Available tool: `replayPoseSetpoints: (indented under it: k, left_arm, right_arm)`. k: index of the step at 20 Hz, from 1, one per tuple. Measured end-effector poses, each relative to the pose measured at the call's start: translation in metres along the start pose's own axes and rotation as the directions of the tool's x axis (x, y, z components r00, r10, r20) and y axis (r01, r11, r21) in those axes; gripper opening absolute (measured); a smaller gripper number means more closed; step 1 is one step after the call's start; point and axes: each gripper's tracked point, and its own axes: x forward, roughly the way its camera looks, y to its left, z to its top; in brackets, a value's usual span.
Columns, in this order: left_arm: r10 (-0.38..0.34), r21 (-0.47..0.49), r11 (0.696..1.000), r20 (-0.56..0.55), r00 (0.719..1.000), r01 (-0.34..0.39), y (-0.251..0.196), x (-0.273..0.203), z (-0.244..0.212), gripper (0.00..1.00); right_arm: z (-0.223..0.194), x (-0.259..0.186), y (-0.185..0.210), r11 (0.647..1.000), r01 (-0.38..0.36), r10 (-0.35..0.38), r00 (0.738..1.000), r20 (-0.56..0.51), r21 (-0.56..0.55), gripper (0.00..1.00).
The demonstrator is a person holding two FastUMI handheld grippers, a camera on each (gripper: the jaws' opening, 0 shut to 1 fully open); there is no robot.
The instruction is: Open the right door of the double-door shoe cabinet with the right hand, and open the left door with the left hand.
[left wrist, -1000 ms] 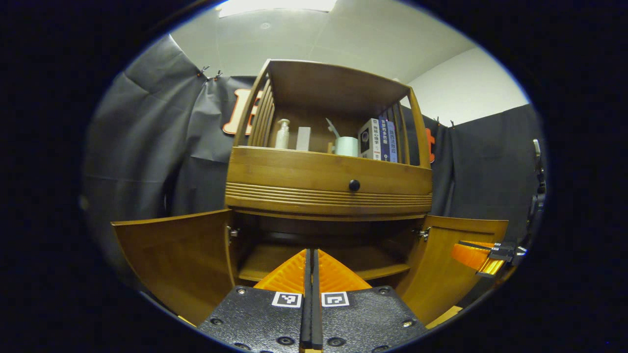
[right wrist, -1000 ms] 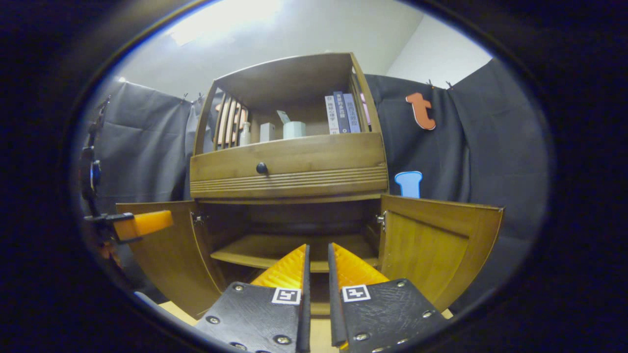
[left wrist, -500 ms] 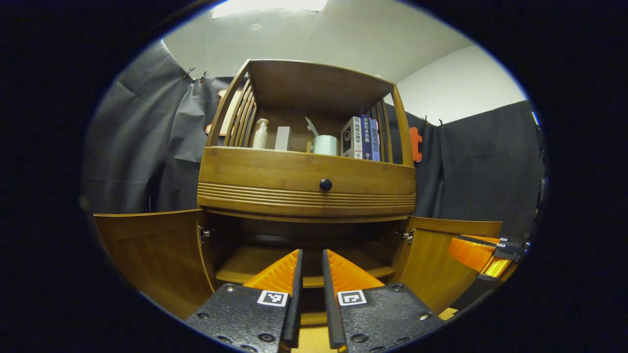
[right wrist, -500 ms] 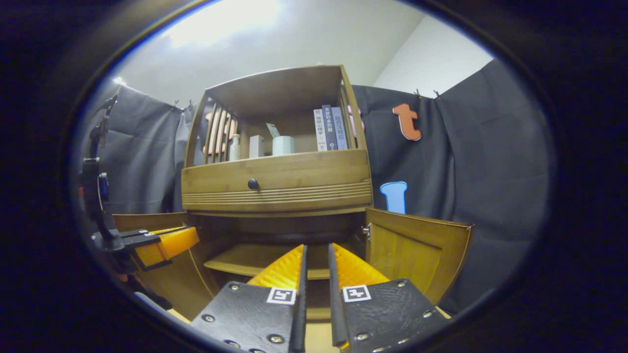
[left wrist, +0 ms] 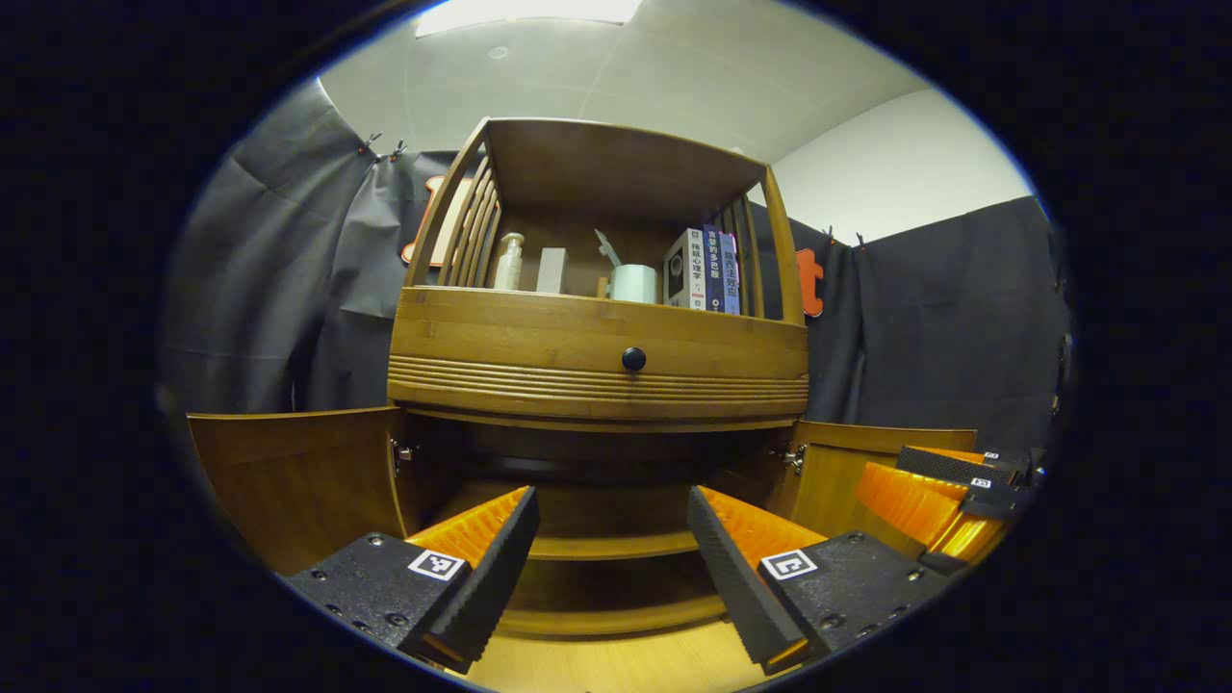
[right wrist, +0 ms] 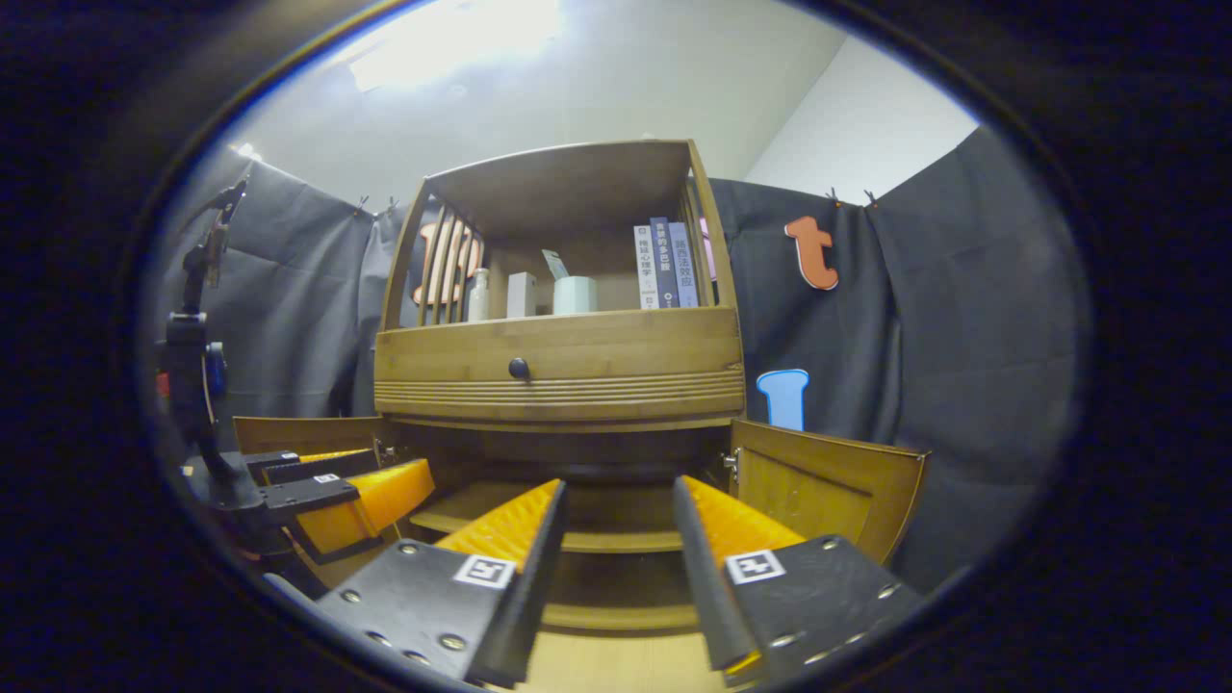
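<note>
Left gripper view: we see our left gripper [left wrist: 611, 539], jaws spread wide, holding nothing, near the smooth wooden shoe cabinet [left wrist: 597, 351]. Its left door [left wrist: 298, 472] and right door [left wrist: 847, 472] swing open. Our right gripper [right wrist: 616, 534] is spread too. Ridged drawer, round knob [left wrist: 633, 359].

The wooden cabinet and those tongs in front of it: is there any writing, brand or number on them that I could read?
Upright books on the top shelf of the wooden cabinet: printed spines, too small to read.
Pale pump bottle and white box beside them: no legible text.
Black-and-white square tags on the left tongs and right tongs: patterns, not words.
Nothing can be quoted.
</note>
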Motion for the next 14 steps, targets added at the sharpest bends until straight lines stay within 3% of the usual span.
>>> replayPoseSetpoints:
  k: [2, 14]
  left_arm:
    - [0.004, -0.003, 1.000, 0.003, 1.000, -0.004, 0.0012, -0.0024, -0.0024, 0.96]
    - [0.017, 0.003, 1.000, 0.016, 1.000, -0.017, 0.0080, -0.0094, 0.0007, 0.92]
  right_arm:
    - [-0.0008, -0.0023, 0.0034, 1.000, -0.011, 0.011, 1.000, -0.005, 0.012, 0.97]
    - [-0.0037, -0.0065, 0.0093, 1.000, -0.020, 0.020, 1.000, -0.011, -0.009, 0.98]
